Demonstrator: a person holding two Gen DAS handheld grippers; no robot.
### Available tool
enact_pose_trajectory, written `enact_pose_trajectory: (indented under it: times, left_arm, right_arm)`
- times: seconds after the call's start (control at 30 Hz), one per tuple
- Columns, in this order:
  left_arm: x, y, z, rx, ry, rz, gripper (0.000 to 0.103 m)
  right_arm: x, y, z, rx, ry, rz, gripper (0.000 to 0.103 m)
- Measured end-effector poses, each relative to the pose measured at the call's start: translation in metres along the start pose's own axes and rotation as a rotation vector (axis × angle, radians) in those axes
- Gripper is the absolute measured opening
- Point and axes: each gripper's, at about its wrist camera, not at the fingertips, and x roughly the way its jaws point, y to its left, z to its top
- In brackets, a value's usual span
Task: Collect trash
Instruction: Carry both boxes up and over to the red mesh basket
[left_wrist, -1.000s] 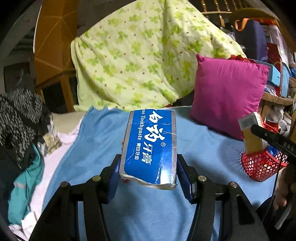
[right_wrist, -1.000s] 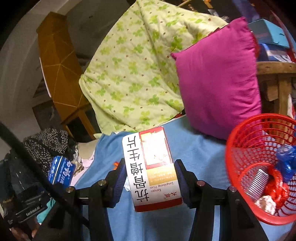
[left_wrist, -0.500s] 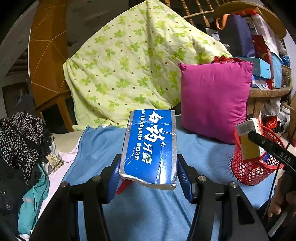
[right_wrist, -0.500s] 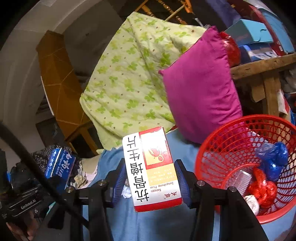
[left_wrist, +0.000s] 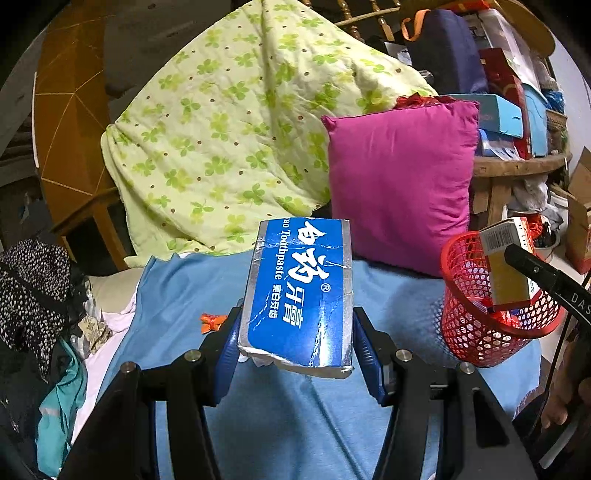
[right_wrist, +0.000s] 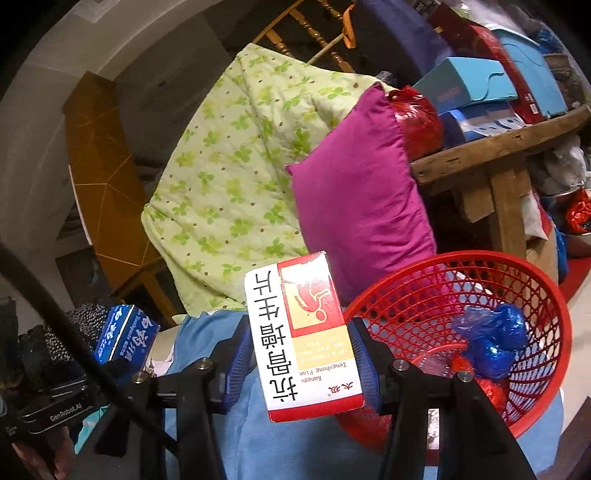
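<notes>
Here, in the left wrist view, the left gripper (left_wrist: 297, 347) has its fingers clamped on a crumpled blue-and-silver toothpaste box (left_wrist: 300, 299) above the blue bedsheet (left_wrist: 280, 417). In the right wrist view, the right gripper (right_wrist: 301, 365) pinches a red-and-white cardboard medicine box (right_wrist: 301, 341) just beside the red plastic mesh basket (right_wrist: 532, 413).

I see blue toothpaste box (left_wrist: 299, 299), creased, silver edges, held off bed, tilted. White-red medicine box (right_wrist: 301, 338), print upside down, held beside rim of red mesh basket (right_wrist: 546, 373). Basket on blue bed sheet at right edge, holding blue (right_wrist: 491, 339) and red wrappers (right_wrist: 489, 391). Orange wrapper (left_wrist: 211, 322) lies on sheet.
</notes>
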Motion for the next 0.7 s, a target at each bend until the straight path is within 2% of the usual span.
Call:
enact_pose_trajectory:
  times: [0.7]
  left_arm:
    - [0.004, -0.058, 0.022, 0.095, -0.030, -0.059, 0.059]
  right_arm:
    - [-0.023, -0.043, 0.008, 0.085, -0.037, -0.069, 0.054]
